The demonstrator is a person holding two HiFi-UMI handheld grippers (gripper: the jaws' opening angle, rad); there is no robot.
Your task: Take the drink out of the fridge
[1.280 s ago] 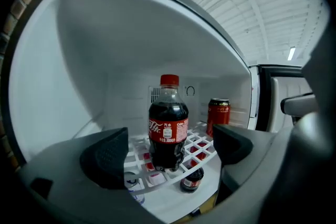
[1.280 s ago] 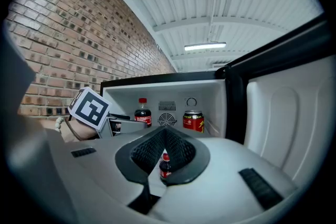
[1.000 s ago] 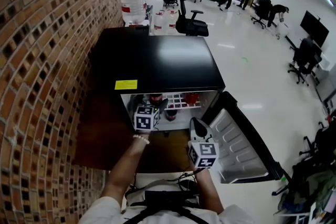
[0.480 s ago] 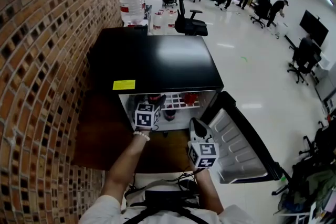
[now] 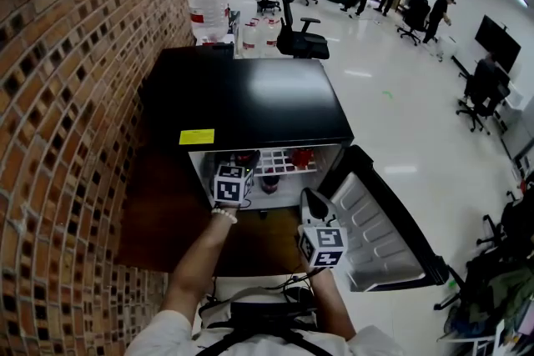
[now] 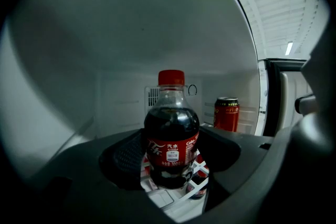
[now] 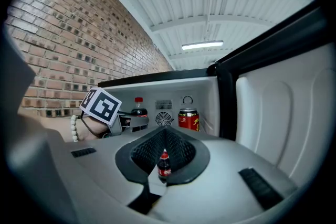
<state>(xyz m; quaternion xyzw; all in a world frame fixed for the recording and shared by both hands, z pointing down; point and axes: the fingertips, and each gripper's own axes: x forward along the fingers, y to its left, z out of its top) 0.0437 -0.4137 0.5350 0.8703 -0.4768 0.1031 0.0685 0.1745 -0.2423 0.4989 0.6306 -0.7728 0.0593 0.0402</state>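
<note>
The fridge (image 5: 250,104) mouth at frame centre is open, its door (image 5: 380,221) swung off to lower right. Inside, the cola bottle (image 6: 171,134) stands mid-shelf, a red can (image 6: 226,113) apart at right, clear gap between.

A low black fridge (image 5: 250,100) with a white inside stands with its left side on a dark brown floor panel (image 5: 158,213) and its right side by the glossy pale floor (image 5: 400,121). Its door (image 5: 375,221) hangs open at the right. A yellow rectangular label (image 5: 198,136) lies flat on the black top, near the front left corner. Inside, a white wire shelf (image 6: 198,169) carries a small clear plastic cola bottle with a red cap and red label (image 6: 171,134), upright towards the shelf's left front. A red drink can (image 6: 226,113) stands upright near the shelf's right rear corner, well apart from it. Below the shelf stands a second small red-capped cola bottle (image 7: 164,165).
</note>
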